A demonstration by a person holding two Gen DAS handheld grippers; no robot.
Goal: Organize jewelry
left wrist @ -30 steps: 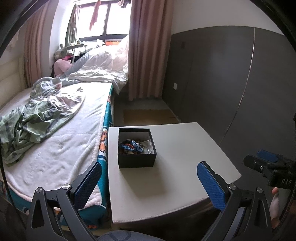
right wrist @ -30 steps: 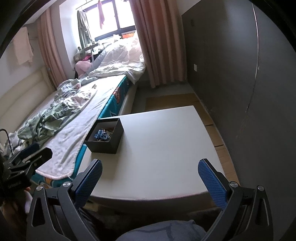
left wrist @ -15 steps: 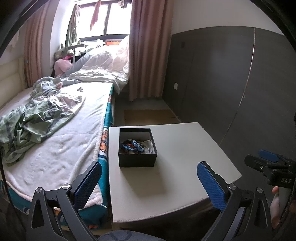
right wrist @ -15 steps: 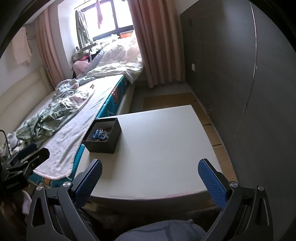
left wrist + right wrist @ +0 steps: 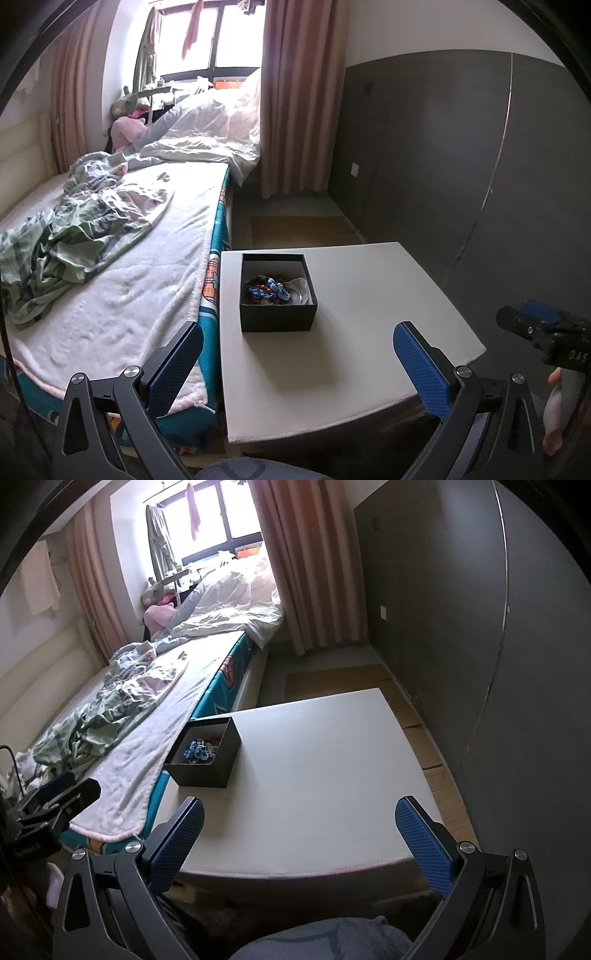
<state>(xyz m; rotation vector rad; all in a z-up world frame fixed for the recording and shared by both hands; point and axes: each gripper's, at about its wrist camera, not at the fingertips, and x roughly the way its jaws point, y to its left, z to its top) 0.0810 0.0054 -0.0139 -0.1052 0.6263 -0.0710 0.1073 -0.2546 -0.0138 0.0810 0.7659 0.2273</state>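
Matt surfaces, soft cloth

Showing a matt black card box on a smooth matt desk; fluffy white blanket lying beside, textured blue pads.

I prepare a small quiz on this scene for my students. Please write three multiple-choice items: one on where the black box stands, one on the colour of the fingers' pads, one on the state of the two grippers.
1. Where does the black box stand?
A. on the bed
B. on the white table, near its bed-side edge
C. on the floor

2. What colour are the pads on the fingers?
A. red
B. green
C. blue

3. The left gripper and right gripper are:
A. both open and empty
B. both shut
C. one holding jewelry

Answers: 1 B, the box rests on the tabletop beside the bed. 2 C, the pads show blue. 3 A, the fingers stand wide apart, nothing between.
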